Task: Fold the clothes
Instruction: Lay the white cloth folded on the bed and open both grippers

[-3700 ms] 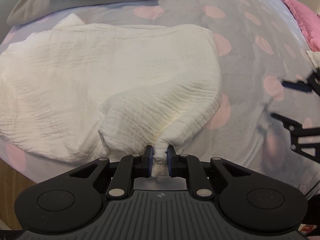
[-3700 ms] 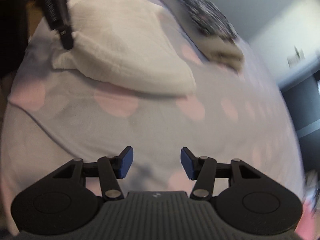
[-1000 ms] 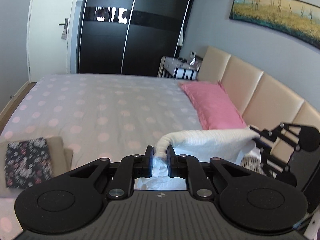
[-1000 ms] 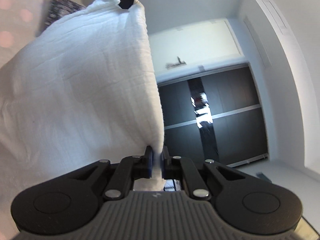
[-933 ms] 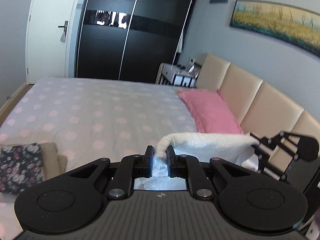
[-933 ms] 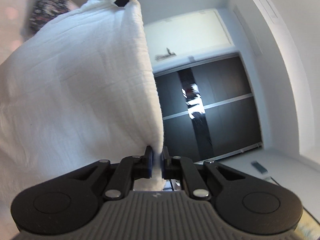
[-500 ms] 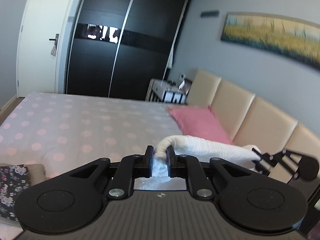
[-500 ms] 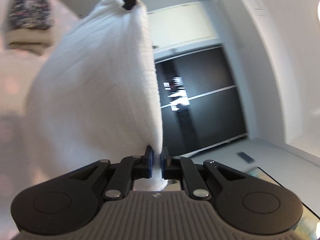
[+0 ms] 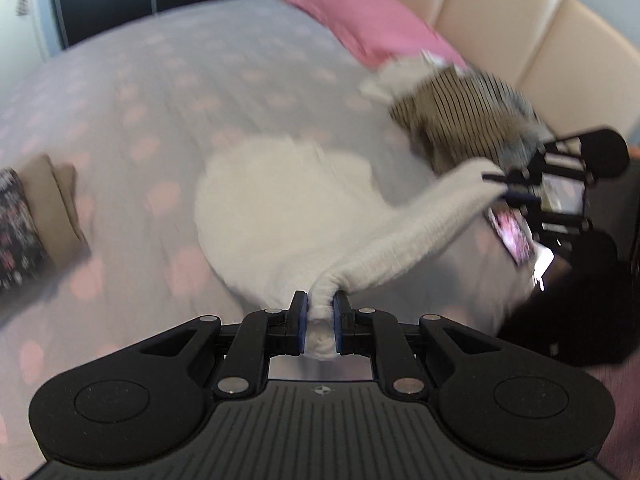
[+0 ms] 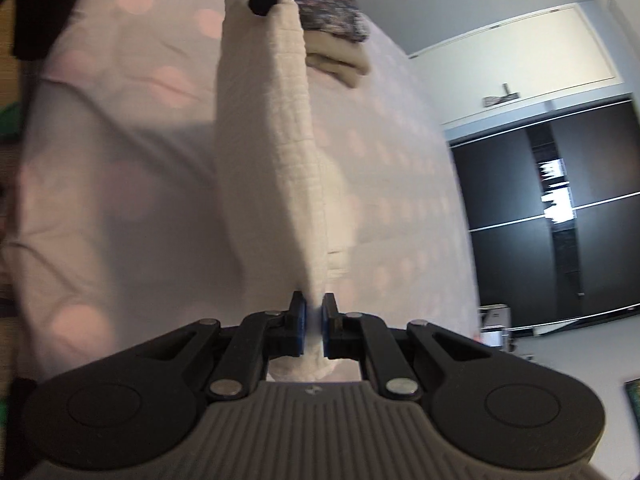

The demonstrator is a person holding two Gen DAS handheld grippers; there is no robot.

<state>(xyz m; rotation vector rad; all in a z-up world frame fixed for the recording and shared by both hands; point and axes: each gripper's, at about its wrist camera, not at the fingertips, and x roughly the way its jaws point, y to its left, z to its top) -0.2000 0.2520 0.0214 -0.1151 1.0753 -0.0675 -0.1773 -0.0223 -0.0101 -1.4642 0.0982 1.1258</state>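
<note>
Two hand-held grippers [image 9: 319, 322] clamping white cloth [image 9: 280, 208]

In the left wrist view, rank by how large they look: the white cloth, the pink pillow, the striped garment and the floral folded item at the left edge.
1. white cloth, clearly largest, though nearest the camera.
2. pink pillow and striped garment look about alike; blur and distance make ranking them unsure.
3. floral folded item, smallest, but cut off by the frame edge.

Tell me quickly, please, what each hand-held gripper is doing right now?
Left hand-held gripper: closed on a bunched corner of the white cloth.
Right hand-held gripper: closed on another edge of the white cloth.
</note>
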